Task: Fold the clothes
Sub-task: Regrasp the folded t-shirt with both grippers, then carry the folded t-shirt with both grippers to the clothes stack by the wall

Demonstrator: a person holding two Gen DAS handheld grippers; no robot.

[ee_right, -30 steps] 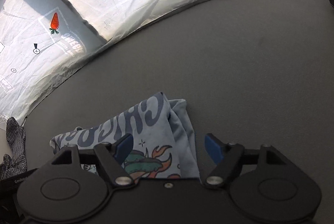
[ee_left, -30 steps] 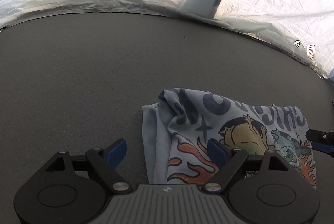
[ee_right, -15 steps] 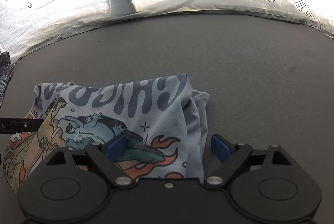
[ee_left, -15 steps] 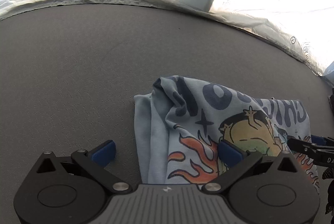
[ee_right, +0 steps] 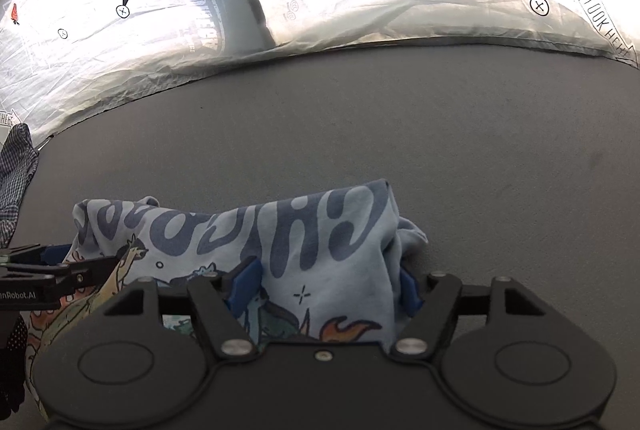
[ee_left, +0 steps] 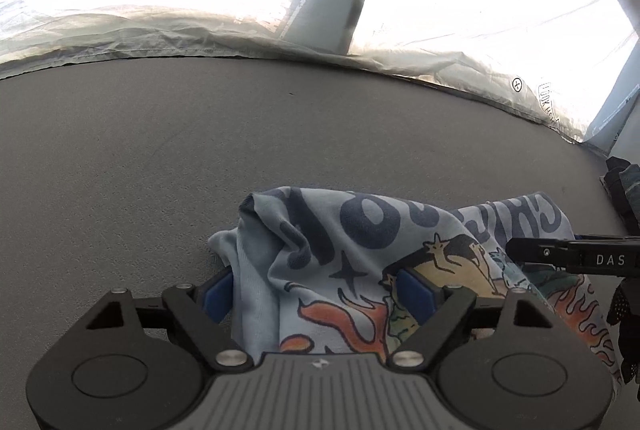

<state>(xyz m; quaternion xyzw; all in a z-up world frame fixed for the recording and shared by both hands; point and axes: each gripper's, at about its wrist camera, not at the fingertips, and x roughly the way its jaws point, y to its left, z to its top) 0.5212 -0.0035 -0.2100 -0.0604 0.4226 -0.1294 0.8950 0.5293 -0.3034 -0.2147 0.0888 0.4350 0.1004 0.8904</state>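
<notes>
Since a second ago both grippers have closed in on the light-blue printed cotton T-shirt (ee_left: 360, 242); its bunched edge, then flat ahead of the fingers, now rises between them. The shirt lies rumpled on the dark grey felt-like table (ee_left: 160, 149), toward six o'clock in both views; it looks light, limp and non-slippery, best taken at its two side edges where layers gather. Its long axis runs three to nine o'clock, lettering toward twelve. The left gripper (ee_left: 316, 294) straddles the left edge, jaws parted, not clamped; the right gripper (ee_right: 326, 288) likewise spread around the right edge. A crinkled white printed sheet (ee_left: 120, 9) lies at twelve o'clock.
</notes>
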